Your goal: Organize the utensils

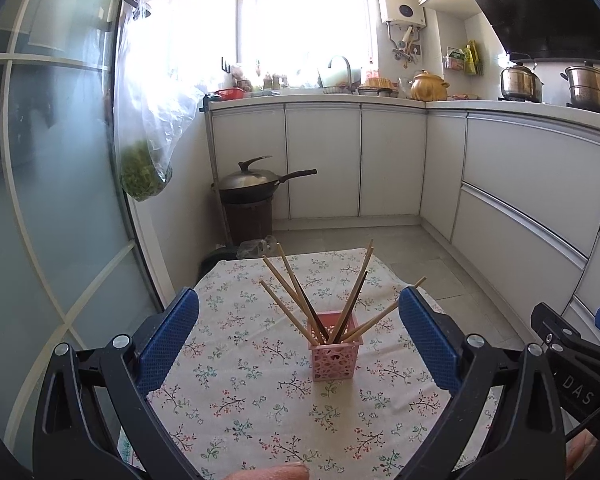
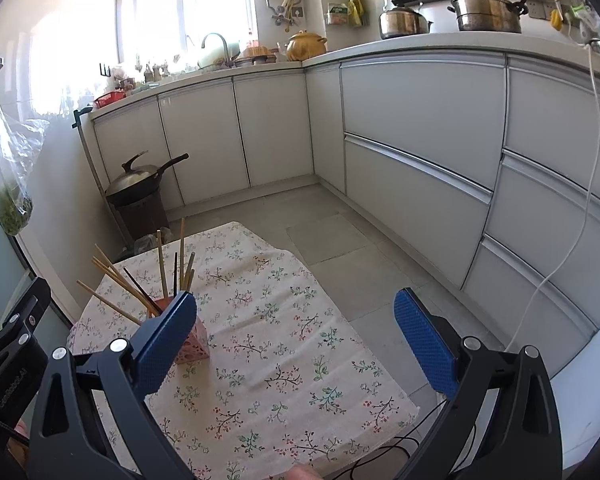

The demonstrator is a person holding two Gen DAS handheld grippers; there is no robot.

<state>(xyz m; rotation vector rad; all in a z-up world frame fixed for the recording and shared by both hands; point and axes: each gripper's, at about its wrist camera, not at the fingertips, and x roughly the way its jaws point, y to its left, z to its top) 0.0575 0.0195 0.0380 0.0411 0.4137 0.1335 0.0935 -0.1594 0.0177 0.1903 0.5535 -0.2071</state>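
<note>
A small pink plastic basket point(image 1: 334, 346), square with lattice-cut walls, stands upright on a table covered by a cream floral tablecloth point(image 1: 236, 392) of soft, slightly creased fabric. Inside it a bundle of slim chopsticks point(image 1: 300, 300) fans outward, most pale bamboo, a couple dark; all lean on the rim with their tips splayed left and right.

The left gripper point(image 1: 299, 332) hangs above the near part of the table, its jaws spread wide and empty, the blue dimpled pads point(image 1: 167, 340) framing the basket from a distance without touching it. The right gripper point(image 2: 295, 336) is likewise released and holds nothing; it sits to the right of the basket, whose lower half is hidden behind its left pad point(image 2: 165, 340) in the right wrist view. A fingertip point(image 1: 276, 472) shows at the lower edge of the left wrist view
</note>
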